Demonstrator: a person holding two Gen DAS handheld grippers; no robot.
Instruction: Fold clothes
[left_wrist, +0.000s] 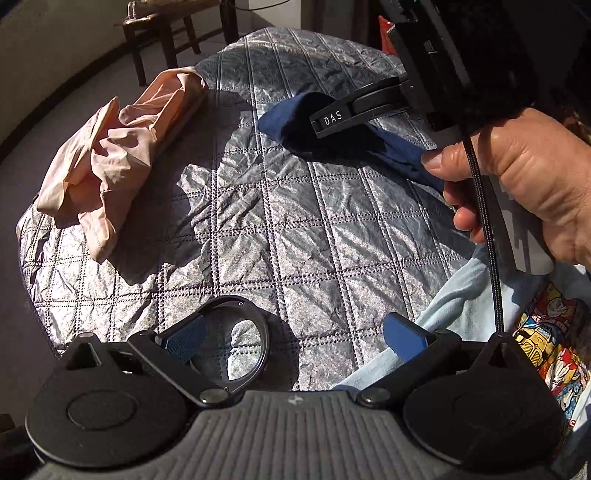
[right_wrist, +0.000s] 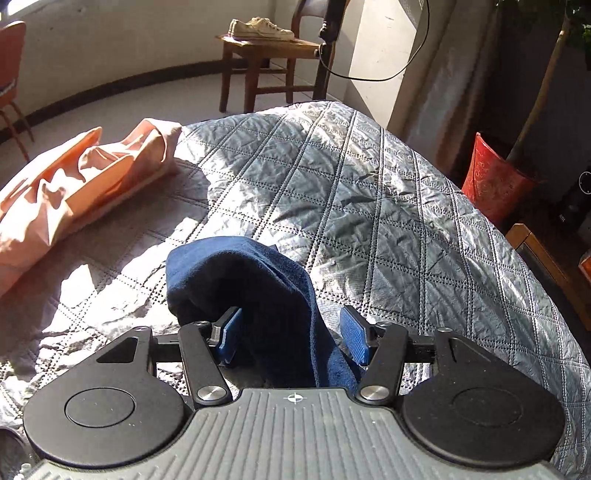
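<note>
A navy blue garment (right_wrist: 236, 280) lies bunched on the silver quilted cover (right_wrist: 369, 206). In the right wrist view it sits between the fingers of my right gripper (right_wrist: 291, 336), whose jaws stand apart around it. The left wrist view shows the same navy garment (left_wrist: 291, 122) under the right gripper (left_wrist: 332, 122), held by a hand. My left gripper (left_wrist: 295, 336) is open; its right finger (left_wrist: 404, 338) rests against a light blue garment (left_wrist: 454, 295) at the near right edge. A crumpled peach garment (left_wrist: 110, 162) lies at the left, also in the right wrist view (right_wrist: 66, 184).
A wooden chair (right_wrist: 266, 62) with a white sneaker (right_wrist: 258, 29) on it stands beyond the cover's far edge. A red pot (right_wrist: 495, 181) with a plant stands at the right. A cable (left_wrist: 484, 221) hangs from the right gripper. A printed colourful fabric (left_wrist: 554, 339) shows at the near right.
</note>
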